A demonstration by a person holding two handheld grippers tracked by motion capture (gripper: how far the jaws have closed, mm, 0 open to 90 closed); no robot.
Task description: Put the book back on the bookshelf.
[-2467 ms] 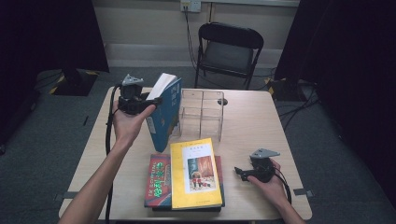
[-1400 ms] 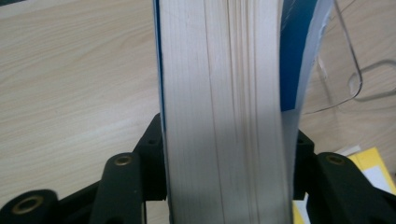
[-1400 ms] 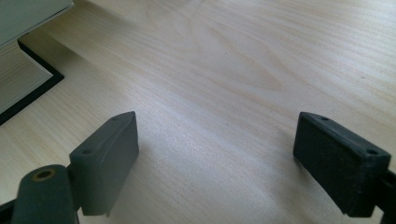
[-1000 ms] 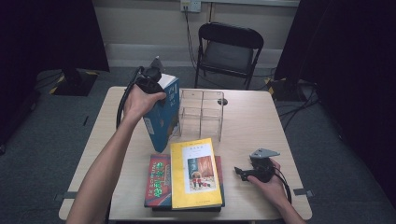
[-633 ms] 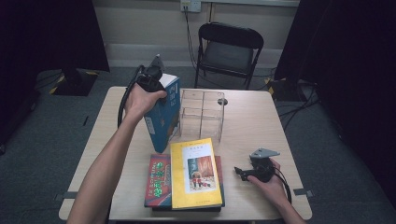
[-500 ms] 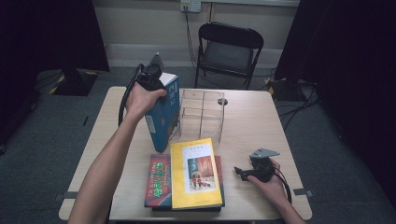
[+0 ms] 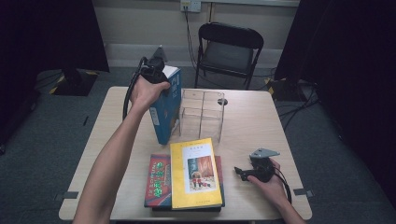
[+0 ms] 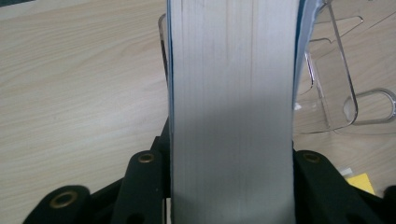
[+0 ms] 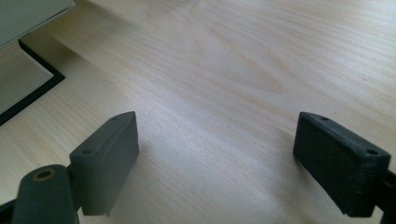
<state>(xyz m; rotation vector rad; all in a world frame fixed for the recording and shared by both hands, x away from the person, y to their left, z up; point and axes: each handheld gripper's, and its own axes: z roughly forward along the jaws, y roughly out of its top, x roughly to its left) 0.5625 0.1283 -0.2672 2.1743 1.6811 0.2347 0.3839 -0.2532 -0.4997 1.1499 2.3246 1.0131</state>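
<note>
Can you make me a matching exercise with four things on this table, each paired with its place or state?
Things:
1. blue book
2. yellow book
3. clear organizer
4. right gripper

States:
A. jaws open over bare wood
B. lying flat on top of the stack
C. clamped upright in the left gripper
D. standing empty mid-table

Pairs: 1-C, 2-B, 3-D, 4-A

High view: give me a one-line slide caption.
Left gripper holds the blue book upright beside the clear acrylic rack; right gripper rests open on the table.
</note>
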